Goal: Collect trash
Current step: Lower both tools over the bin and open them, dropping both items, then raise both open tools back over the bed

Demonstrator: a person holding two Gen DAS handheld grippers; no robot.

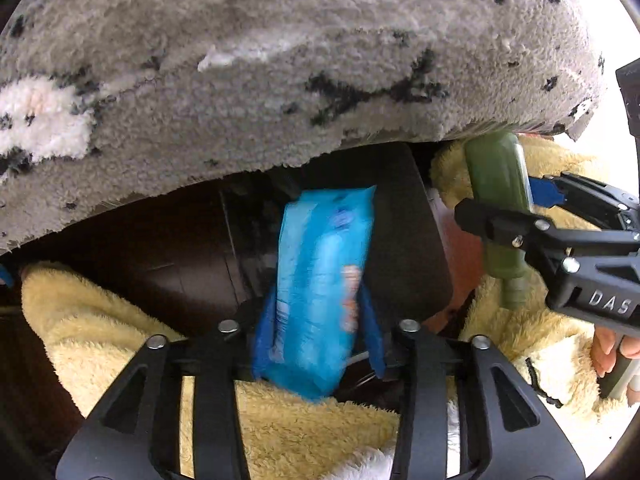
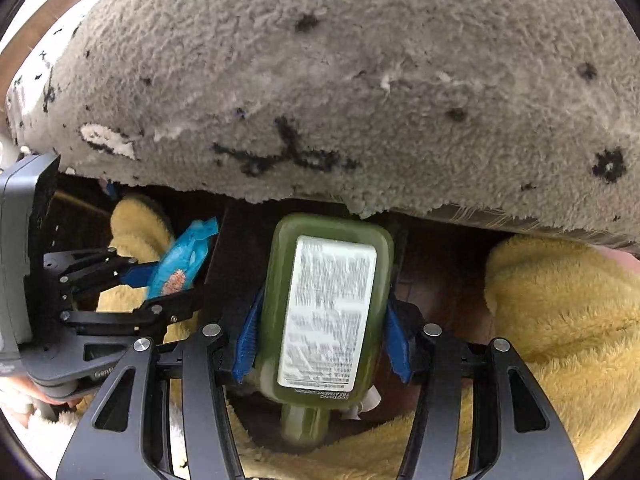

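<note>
A light blue plastic snack packet (image 1: 320, 272) hangs between the blue pads of my left gripper (image 1: 318, 320). The jaws stand a little wider than the packet, with a dark gap at the right pad, and the packet looks blurred. From the right wrist view, the same packet (image 2: 184, 256) sits between the left gripper's (image 2: 160, 284) fingers. My right gripper (image 2: 322, 340) is shut on a dark green lotion bottle (image 2: 320, 300) with a white label, cap toward the camera. In the left wrist view that bottle (image 1: 496, 184) shows at the right in the right gripper (image 1: 504, 200).
A shaggy grey rug (image 1: 280, 60) with black marks fills the top of both views and ends at a ragged edge (image 2: 360, 208). Below it lie dark brown floor and a dark flat panel (image 1: 404, 232). Yellow fleece clothing (image 2: 560, 300) surrounds both grippers. A hand (image 1: 604, 348) holds the right gripper's handle.
</note>
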